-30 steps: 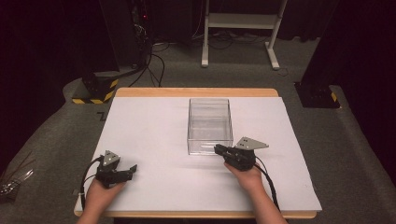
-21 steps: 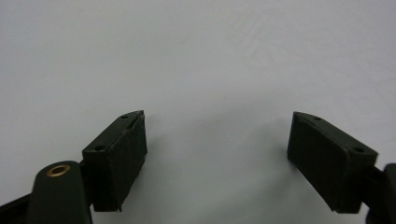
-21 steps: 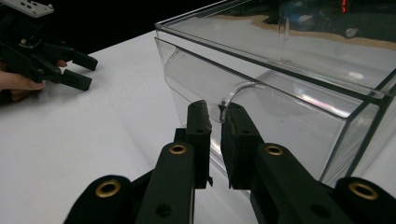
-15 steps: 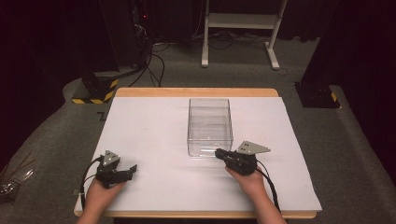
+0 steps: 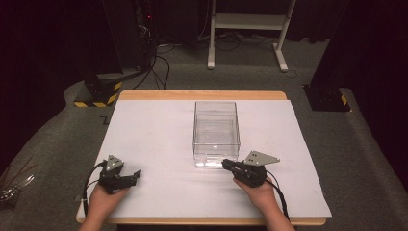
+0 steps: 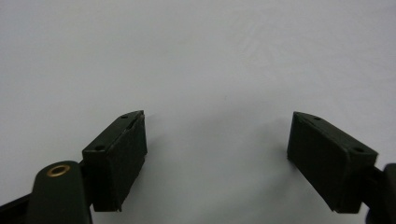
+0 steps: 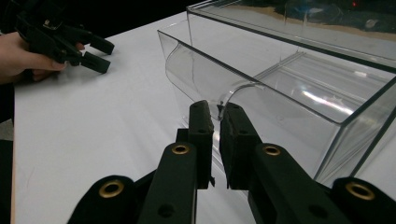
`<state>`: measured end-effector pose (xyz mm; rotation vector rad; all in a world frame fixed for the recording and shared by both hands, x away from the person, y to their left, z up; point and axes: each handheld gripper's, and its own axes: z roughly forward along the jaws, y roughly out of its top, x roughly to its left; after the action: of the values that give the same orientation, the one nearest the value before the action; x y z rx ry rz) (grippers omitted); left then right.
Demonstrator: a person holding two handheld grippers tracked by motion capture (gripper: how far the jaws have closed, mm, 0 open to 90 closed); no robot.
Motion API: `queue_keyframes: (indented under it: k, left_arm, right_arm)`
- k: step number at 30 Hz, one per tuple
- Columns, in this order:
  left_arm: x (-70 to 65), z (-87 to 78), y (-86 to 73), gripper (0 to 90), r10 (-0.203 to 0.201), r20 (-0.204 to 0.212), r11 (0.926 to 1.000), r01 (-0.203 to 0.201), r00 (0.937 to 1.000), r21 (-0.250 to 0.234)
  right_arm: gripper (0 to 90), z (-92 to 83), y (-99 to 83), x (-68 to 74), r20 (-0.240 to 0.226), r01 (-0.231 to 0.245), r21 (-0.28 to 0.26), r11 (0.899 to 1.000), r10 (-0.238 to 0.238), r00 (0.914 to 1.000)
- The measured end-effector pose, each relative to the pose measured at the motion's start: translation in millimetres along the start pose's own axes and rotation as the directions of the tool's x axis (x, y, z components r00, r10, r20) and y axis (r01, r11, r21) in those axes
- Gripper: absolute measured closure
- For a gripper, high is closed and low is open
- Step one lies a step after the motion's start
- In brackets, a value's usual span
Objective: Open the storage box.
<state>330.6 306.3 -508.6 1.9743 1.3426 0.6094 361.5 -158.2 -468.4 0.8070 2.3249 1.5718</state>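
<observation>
Clear plastic box (image 5: 216, 132) sits mid-table on the white sheet (image 5: 159, 134), right gripper (image 5: 226, 165) at its near wall. Left gripper (image 6: 217, 154) jaws gape wide over bare sheet. Right gripper view: jaws nearly closed, pinching the box's near wall.

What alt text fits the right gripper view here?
The right tool, jaws nearly closed, pinches the curved front lip of a clear plastic box on a white tabletop. The left tool sits open, held in a hand at upper left.
</observation>
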Motion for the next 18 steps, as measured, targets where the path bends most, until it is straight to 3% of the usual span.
queue_keyframes:
  k: [18]
  left_arm:
    - [-0.1, 0.0, 0.0, 20.0, 0.001, -0.001, 1.0, -0.001, 1.0, 0.0]
  right_arm:
    - [85.3, -15.1, -8.1, 15.3, -0.016, 0.011, 0.019, 1.0, -0.01, 0.9998]
